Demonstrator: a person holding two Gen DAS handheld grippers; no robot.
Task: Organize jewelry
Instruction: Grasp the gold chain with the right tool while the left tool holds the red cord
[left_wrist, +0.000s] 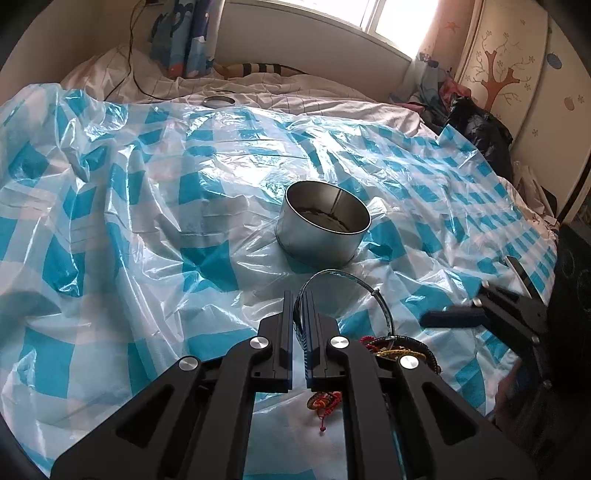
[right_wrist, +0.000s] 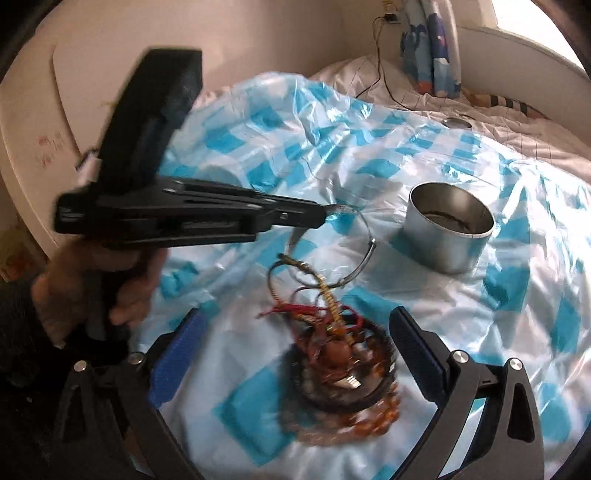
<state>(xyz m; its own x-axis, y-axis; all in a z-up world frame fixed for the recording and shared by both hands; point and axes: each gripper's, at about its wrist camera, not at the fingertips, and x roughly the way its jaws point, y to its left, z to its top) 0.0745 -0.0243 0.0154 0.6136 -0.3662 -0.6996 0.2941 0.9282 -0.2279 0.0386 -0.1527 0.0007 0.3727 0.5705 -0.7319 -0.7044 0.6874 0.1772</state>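
My left gripper (left_wrist: 300, 295) is shut on a thin silver bangle (left_wrist: 345, 275), which arcs to the right above the sheet; it also shows in the right wrist view (right_wrist: 364, 232), held by the left gripper (right_wrist: 325, 214). A round metal tin (left_wrist: 323, 227) stands open just beyond it, with some jewelry inside; the tin (right_wrist: 448, 236) is at the right in the right wrist view. A pile of bead bracelets and red-and-gold cords (right_wrist: 340, 354) lies between the open fingers of my right gripper (right_wrist: 295, 354). The pile (left_wrist: 395, 350) sits right of my left gripper.
A crinkled blue-and-white checked plastic sheet (left_wrist: 147, 221) covers the bed. A metal lid (left_wrist: 218, 100) lies at the far edge of the sheet. Dark clothes (left_wrist: 476, 125) are heaped at the far right beside a wardrobe. My right gripper (left_wrist: 480, 314) reaches in from the right.
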